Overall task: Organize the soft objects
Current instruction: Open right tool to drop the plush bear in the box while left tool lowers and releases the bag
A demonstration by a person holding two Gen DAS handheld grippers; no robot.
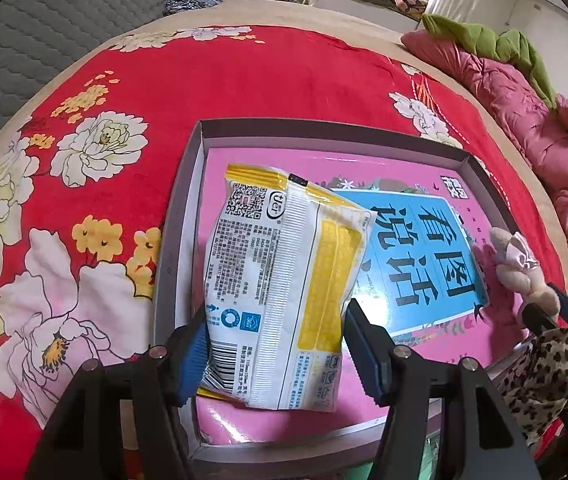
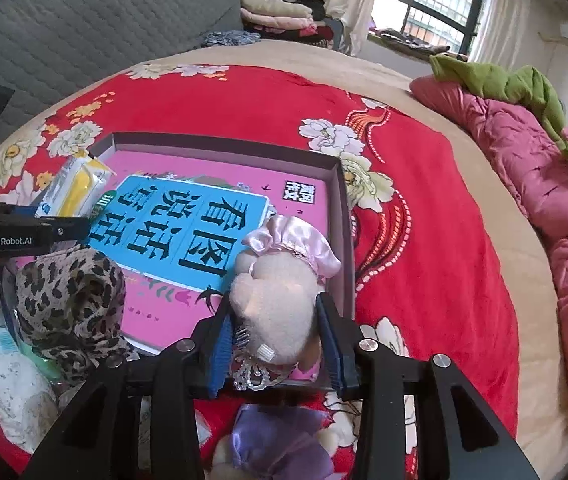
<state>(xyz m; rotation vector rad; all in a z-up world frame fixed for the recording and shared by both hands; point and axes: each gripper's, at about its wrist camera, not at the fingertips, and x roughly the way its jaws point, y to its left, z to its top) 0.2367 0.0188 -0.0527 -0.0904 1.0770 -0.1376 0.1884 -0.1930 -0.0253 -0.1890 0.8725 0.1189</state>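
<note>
A shallow grey box (image 1: 324, 126) with a pink and blue printed sheet on its floor lies on the red flowered blanket (image 1: 243, 76). My left gripper (image 1: 277, 308) is shut on a white and yellow tissue pack (image 1: 284, 280), held over the box's left part. My right gripper (image 2: 273, 300) is shut on a pale plush toy (image 2: 279, 300) in a pink satin bonnet, at the box's near right corner (image 2: 344, 240). The tissue pack (image 2: 71, 188) and the left gripper (image 2: 23, 228) show at the left of the right wrist view. The plush toy (image 1: 512, 264) shows at the right of the left wrist view.
A leopard-print cloth (image 2: 67, 300), a white bundle (image 2: 15, 392) and a second plush in purple satin (image 2: 275, 444) lie near the box's front edge. A silver tiara (image 2: 251, 376) sits under the toy. A pink quilt (image 2: 544, 184) with a green blanket (image 2: 504, 80) lines the right.
</note>
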